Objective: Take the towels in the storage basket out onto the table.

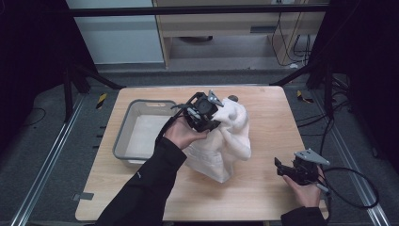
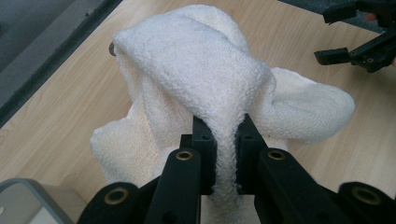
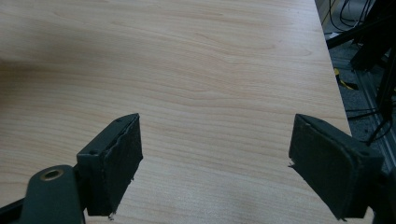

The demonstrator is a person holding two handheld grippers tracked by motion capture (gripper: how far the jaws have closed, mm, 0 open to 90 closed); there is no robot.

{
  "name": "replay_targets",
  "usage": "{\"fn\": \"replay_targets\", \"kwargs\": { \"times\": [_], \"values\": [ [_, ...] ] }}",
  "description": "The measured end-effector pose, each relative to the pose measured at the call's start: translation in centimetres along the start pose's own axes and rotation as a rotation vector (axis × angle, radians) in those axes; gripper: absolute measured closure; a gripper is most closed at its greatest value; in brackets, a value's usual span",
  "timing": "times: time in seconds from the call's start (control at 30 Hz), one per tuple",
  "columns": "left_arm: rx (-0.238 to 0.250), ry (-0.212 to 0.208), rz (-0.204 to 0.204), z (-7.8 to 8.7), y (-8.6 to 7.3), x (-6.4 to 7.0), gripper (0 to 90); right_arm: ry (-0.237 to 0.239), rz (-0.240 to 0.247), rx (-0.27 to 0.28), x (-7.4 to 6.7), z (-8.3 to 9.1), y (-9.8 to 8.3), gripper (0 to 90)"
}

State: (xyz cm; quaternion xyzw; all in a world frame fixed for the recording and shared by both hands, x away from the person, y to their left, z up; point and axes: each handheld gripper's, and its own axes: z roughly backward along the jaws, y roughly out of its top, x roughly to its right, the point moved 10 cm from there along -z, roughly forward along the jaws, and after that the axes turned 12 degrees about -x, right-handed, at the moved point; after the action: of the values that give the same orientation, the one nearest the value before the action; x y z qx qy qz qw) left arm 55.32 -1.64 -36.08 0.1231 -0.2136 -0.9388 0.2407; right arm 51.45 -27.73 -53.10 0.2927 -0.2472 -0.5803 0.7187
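Note:
A white towel (image 1: 226,141) hangs bunched over the middle of the wooden table (image 1: 263,197), its lower end resting on the top. My left gripper (image 1: 214,120) holds it up from the left; in the left gripper view its jaws are shut on a fold of the towel (image 2: 205,70), with the cloth pinched between the pads at my left gripper (image 2: 226,140). My right gripper (image 1: 282,169) rests low near the table's front right corner. Its jaws stand wide apart over bare wood, right gripper (image 3: 215,163), with nothing between them.
A grey plastic tub (image 1: 123,136) sits on the left part of the table, close beside the towel. The table's right edge (image 3: 334,93) runs near my right gripper, with cables and a metal rail on the floor beyond.

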Motion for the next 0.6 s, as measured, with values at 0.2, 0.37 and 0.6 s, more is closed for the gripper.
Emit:
{"fn": "replay_targets", "kwargs": {
  "times": [0.2,0.37,0.6],
  "values": [
    [-0.02,-0.025,-0.005,-2.6,-0.3,0.6,81.6,-0.001,0.005,-0.003,0.0,-0.1,-0.1,17.2],
    [-0.033,-0.054,-0.005,-4.8,-0.9,1.0,81.2,-0.001,0.009,-0.004,0.0,-0.1,-0.1,17.2],
    [-0.082,-0.074,-0.006,-8.1,-2.0,1.8,79.8,0.003,0.01,-0.011,-0.1,-0.2,-0.2,17.2]
  ]
}}
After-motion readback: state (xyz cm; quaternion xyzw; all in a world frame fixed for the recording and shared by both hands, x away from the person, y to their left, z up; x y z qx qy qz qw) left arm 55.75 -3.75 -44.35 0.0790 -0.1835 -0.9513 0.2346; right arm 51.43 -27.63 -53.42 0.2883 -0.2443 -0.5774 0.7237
